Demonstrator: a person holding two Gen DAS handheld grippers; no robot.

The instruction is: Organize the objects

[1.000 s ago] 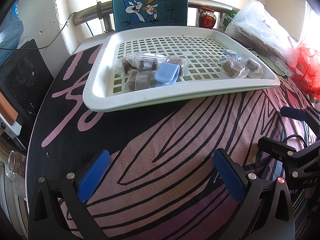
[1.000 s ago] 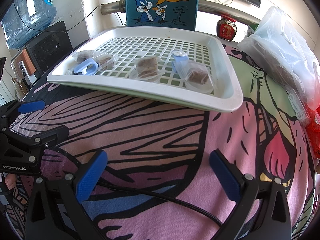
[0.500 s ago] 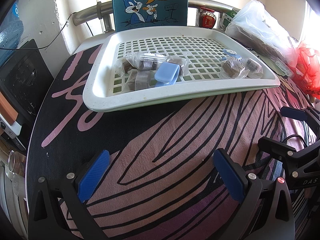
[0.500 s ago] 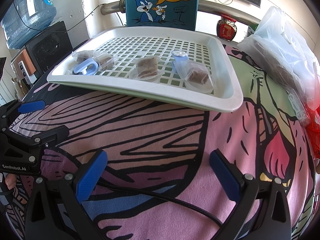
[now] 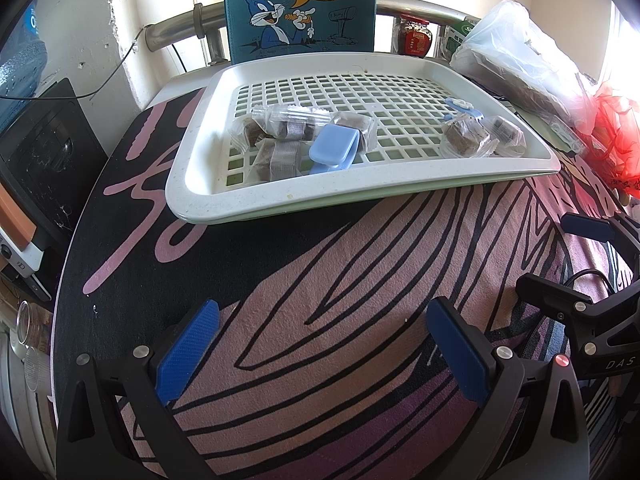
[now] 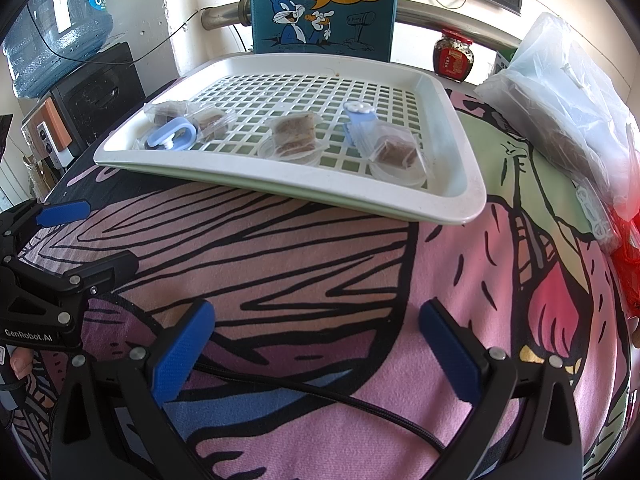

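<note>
A white slotted tray (image 5: pixel 200 184) (image 6: pixel 460 184) sits on the patterned cloth ahead of both grippers. It holds several clear-wrapped brown snack packets (image 5: pixel 276 128) (image 6: pixel 294 136) and two light blue clips: one at the tray's left (image 5: pixel 332 148) (image 6: pixel 172 138), one at its right (image 5: pixel 460 106) (image 6: pixel 360 124). My left gripper (image 5: pixel 324 344) is open and empty, low over the cloth. My right gripper (image 6: pixel 316 344) is open and empty too. Each gripper shows at the edge of the other's view (image 5: pixel 560 260) (image 6: pixel 84 236).
A blue cartoon box (image 5: pixel 300 4) stands behind the tray. A red-lidded jar (image 6: pixel 454 58), a clear plastic bag (image 6: pixel 568 92) and a red bag (image 5: pixel 618 136) lie at the right. A water bottle (image 6: pixel 56 20) and black speaker (image 6: pixel 100 80) stand left. A black cable (image 6: pixel 320 392) crosses the cloth.
</note>
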